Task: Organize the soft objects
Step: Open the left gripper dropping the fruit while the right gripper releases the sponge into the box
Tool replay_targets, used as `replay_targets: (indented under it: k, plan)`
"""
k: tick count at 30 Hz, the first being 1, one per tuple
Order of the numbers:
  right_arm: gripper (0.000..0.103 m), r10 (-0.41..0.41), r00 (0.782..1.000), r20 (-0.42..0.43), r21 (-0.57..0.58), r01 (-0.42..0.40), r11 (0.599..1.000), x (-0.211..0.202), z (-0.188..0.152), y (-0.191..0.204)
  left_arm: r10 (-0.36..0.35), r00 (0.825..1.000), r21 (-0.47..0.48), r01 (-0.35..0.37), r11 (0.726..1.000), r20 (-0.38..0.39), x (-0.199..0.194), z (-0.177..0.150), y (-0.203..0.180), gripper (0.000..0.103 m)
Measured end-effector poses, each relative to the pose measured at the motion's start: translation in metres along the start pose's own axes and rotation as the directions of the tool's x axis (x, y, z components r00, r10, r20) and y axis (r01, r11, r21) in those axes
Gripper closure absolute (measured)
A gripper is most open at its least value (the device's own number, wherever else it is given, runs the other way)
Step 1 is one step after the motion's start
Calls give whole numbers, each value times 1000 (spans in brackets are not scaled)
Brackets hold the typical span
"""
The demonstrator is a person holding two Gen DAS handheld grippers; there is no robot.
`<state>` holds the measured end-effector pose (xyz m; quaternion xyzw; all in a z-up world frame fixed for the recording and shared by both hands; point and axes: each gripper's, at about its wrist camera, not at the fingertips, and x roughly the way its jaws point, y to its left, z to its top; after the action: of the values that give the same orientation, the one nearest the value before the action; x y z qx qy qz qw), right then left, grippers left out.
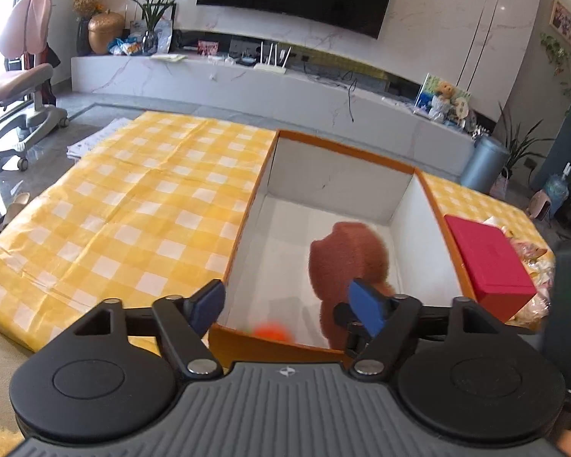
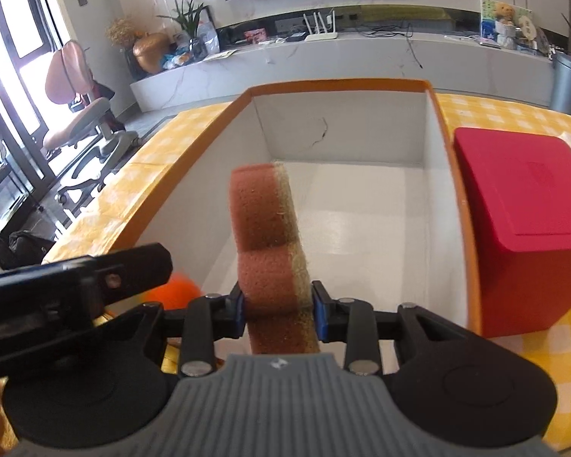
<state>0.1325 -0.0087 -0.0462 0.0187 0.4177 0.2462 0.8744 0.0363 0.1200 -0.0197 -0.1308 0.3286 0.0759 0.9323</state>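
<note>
The sponge (image 2: 270, 243), brown with a pale scouring layer along its right edge, stands upright between the pads of the right gripper (image 2: 278, 310), which are clamped on its lower part; it hangs over the open box (image 2: 434, 144), roughly at the middle of the right wrist view, with the white floor of the box below and beyond it. In the left wrist view the same sponge shows as a blurred brown shape at about 5 o'clock. The left gripper (image 1: 285, 304) has its jaws wide apart with nothing between them, poised at the near rim of the box. A fuzzy orange thing (image 1: 272, 330) lies inside the box by the near wall, at about 6 o'clock in that view; what it is cannot be told. The risks, as I judge them: the two grippers sit very close together over the near rim, so a careless move could knock one against the other or against the cardboard wall and jolt the sponge loose; and since the sponge is held low and stands tall, it may topple sideways on release and lean on the wall rather than lie flat. Counted: one sponge, one orange thing, one box, one red case (image 2: 521, 224) at 3 o'clock outside the box, two grippers.
</note>
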Motion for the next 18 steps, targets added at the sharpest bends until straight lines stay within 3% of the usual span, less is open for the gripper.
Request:
replay_targets:
  k: [2,5,11,14,18]
  plan:
    - [70,-10,1000,-14,-11,10,1000,5,1,4,19,999,2,-19,1000,50,-11,2,4,14]
    - [69,-41,999,-33,-17,41,999,14,3,7,93,991,-67,-87,994,99,-21,6,18,13]
    - [66,-41,997,-67,4,41,999,21,3,2,152,986,-207,-136,969,65,-11,8,46,13]
    - [58,-12,998,-66,15,13,1000,20,4,0,149,987,-210,-134,968,57,-8,7,47,13]
    - [57,41,998,-45,-4,-41,999,16,4,2,138,988,-156,-127,980,64,-9,6,38,13]
